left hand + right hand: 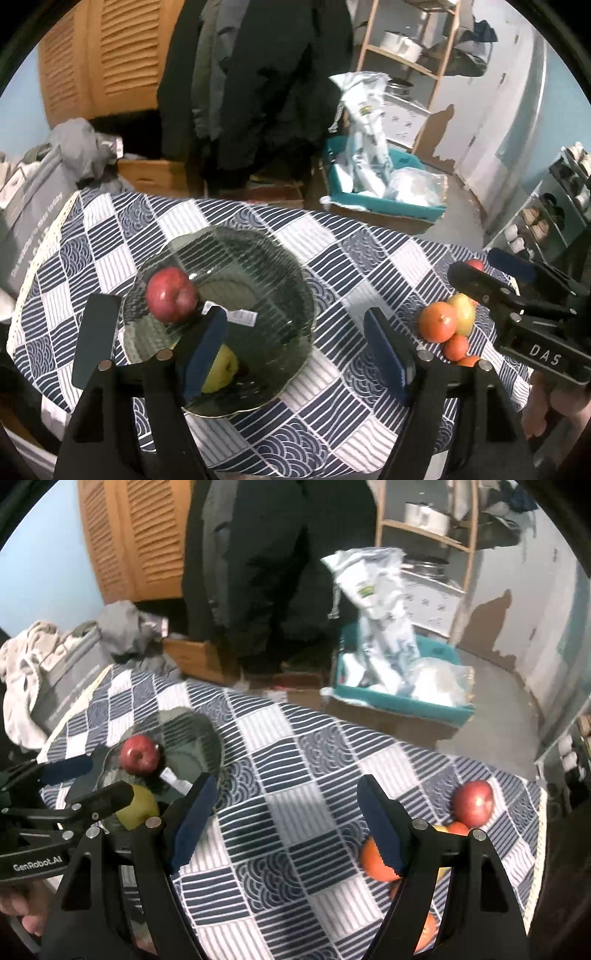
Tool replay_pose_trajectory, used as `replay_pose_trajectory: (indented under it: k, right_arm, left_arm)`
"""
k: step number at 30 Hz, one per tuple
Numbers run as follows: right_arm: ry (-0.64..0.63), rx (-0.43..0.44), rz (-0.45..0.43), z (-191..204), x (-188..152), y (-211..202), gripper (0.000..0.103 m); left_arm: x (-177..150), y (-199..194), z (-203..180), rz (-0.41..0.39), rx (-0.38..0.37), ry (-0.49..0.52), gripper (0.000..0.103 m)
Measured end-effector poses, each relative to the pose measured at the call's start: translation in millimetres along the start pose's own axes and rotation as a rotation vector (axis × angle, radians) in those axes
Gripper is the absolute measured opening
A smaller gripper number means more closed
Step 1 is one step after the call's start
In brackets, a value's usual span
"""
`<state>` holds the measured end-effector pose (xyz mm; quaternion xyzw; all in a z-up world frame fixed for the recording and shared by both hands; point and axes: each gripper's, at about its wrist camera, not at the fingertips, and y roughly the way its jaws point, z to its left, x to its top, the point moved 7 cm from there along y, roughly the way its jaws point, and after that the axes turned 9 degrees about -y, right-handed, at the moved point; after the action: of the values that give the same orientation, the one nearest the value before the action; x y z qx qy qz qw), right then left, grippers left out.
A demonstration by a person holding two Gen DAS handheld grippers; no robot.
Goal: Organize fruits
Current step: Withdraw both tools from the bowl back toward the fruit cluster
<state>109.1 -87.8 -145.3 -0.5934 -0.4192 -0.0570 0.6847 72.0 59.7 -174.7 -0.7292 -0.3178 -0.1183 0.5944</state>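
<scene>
Left gripper released, nothing between its pads, hanging above the tabletop. Glass plate sits under its left finger, holding a red apple and a yellow-green apple. Right gripper also spread, empty, over bare checked cloth. Loose fruit pile lies at its right finger: red apple, orange, smaller ones partly hidden. In the left view the same pile shows an orange beside a yellowish apple.
</scene>
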Motion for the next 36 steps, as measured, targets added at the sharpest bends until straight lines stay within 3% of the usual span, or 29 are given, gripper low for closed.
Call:
replay_pose_trajectory:
  k: [16, 36]
  right_arm:
    - [0.096, -0.102, -0.037, -75, -26, -52, 0.082]
    - [0.152, -0.217, -0.038, -141, -71, -80, 0.083]
  left_arm:
    - [-6, -6, -58, -0.02, -0.054, 0.101, 0.082]
    - [-18, 0, -130, -0.013, -0.099, 0.215, 0.086]
